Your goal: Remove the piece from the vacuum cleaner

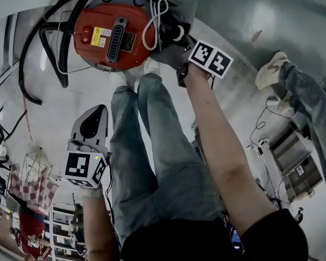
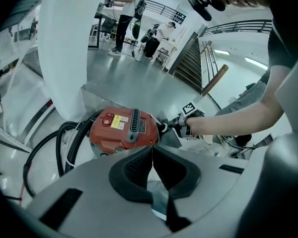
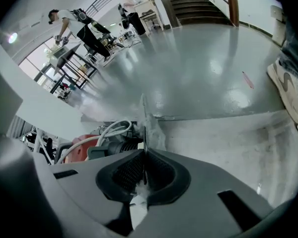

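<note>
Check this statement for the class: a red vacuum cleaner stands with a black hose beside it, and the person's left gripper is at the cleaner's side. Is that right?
Wrong gripper: the head view shows the right gripper at the red vacuum cleaner's side, while the left gripper is held well clear of it. The black hose is beside it, as stated.

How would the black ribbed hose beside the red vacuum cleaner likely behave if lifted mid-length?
The black ribbed hose would probably sag and bend, since it lies in loose curves on the floor. Its ridges should help resist slipping. It seems to run into the red vacuum cleaner, so a pull may tug that drum.
</note>
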A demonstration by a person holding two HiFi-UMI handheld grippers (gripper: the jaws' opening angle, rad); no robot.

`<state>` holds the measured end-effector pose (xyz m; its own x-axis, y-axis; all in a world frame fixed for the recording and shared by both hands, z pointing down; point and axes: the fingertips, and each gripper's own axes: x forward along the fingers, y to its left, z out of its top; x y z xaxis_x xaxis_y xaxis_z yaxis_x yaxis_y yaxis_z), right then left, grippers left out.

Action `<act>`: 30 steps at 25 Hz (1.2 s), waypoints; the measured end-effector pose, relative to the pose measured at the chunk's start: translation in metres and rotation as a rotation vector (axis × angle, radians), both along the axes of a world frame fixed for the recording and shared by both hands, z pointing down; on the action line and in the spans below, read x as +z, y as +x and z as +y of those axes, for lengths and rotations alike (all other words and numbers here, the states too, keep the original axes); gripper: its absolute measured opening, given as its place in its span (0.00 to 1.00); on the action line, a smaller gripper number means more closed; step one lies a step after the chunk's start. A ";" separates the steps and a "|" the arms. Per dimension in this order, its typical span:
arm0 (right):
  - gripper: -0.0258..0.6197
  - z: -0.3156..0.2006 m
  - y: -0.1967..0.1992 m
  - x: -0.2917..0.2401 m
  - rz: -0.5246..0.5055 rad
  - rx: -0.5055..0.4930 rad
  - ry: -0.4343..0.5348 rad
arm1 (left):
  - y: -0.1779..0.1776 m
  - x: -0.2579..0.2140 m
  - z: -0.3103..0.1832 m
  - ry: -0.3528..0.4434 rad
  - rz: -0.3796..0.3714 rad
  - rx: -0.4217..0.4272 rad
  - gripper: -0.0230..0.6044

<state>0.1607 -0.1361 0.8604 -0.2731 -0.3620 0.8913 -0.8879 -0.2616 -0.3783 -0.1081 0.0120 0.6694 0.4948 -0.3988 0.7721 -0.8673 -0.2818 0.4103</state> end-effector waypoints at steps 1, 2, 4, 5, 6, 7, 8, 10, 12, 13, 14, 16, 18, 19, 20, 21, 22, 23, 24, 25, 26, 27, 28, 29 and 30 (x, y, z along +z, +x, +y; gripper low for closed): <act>0.11 -0.001 0.000 0.000 0.005 -0.019 0.001 | -0.001 0.000 -0.001 0.000 0.000 0.000 0.07; 0.11 -0.002 0.000 0.000 0.009 -0.037 0.002 | -0.001 0.000 -0.001 0.001 -0.001 0.000 0.07; 0.12 -0.003 0.001 0.000 0.013 -0.066 0.003 | -0.003 0.000 -0.002 0.000 -0.001 -0.002 0.07; 0.12 -0.003 0.001 0.000 0.014 -0.080 0.003 | -0.003 0.001 -0.003 -0.001 0.000 -0.002 0.07; 0.12 -0.004 0.001 0.001 0.017 -0.096 0.005 | -0.003 0.002 -0.003 -0.002 0.000 -0.001 0.07; 0.12 -0.004 0.001 0.000 0.021 -0.112 0.006 | -0.003 0.002 -0.004 -0.003 0.000 0.000 0.07; 0.12 -0.004 0.001 0.000 0.027 -0.127 0.008 | -0.002 0.002 -0.004 -0.003 -0.001 0.001 0.07; 0.11 -0.004 0.002 0.000 0.034 -0.136 0.012 | -0.002 0.002 -0.004 -0.003 -0.001 0.002 0.07; 0.11 -0.003 0.003 0.000 0.031 -0.104 0.013 | -0.003 0.003 -0.004 -0.003 -0.001 0.002 0.07; 0.11 -0.002 0.004 0.000 0.028 -0.077 0.013 | -0.004 0.003 -0.004 -0.004 -0.001 0.002 0.07; 0.11 0.000 0.004 0.001 0.025 -0.048 0.012 | -0.005 0.004 -0.004 -0.005 -0.001 0.002 0.07; 0.11 0.003 0.004 0.001 0.014 0.011 0.011 | -0.007 0.004 -0.004 -0.005 -0.002 0.001 0.07; 0.11 0.005 0.005 0.002 -0.005 0.071 0.006 | -0.011 0.004 -0.005 -0.005 0.001 -0.004 0.07; 0.11 0.006 0.005 0.002 -0.016 0.100 0.004 | -0.012 0.004 -0.005 -0.005 0.001 -0.005 0.07; 0.11 0.008 0.005 0.002 -0.027 0.126 0.001 | -0.012 0.005 -0.005 -0.006 0.002 -0.006 0.07; 0.11 0.009 0.006 0.003 -0.037 0.149 -0.001 | -0.012 0.005 -0.004 -0.007 0.002 -0.005 0.07; 0.11 0.009 0.007 0.004 -0.047 0.171 -0.003 | -0.011 0.006 -0.004 -0.008 0.003 -0.004 0.07; 0.11 0.010 0.008 0.005 -0.058 0.195 -0.005 | -0.010 0.007 -0.003 -0.009 0.003 -0.003 0.07; 0.11 0.011 0.009 0.006 -0.070 0.224 -0.007 | -0.008 0.007 -0.003 -0.009 0.003 -0.002 0.07; 0.11 0.012 0.010 0.007 -0.083 0.256 -0.010 | -0.007 0.008 -0.002 -0.010 0.004 0.000 0.07; 0.11 0.014 0.012 0.008 -0.096 0.290 -0.013 | -0.005 0.008 -0.002 -0.010 0.004 0.001 0.07; 0.11 0.016 0.014 0.009 -0.108 0.322 -0.017 | -0.004 0.008 -0.001 -0.010 0.004 0.004 0.07; 0.11 0.019 0.017 0.009 -0.116 0.350 -0.022 | -0.003 0.008 0.000 -0.010 0.004 0.006 0.07; 0.11 0.022 0.021 0.010 -0.118 0.372 -0.025 | -0.002 0.008 0.001 -0.011 0.004 0.008 0.07; 0.11 0.025 0.026 0.009 -0.113 0.384 -0.025 | -0.002 0.007 0.001 -0.010 0.004 0.011 0.07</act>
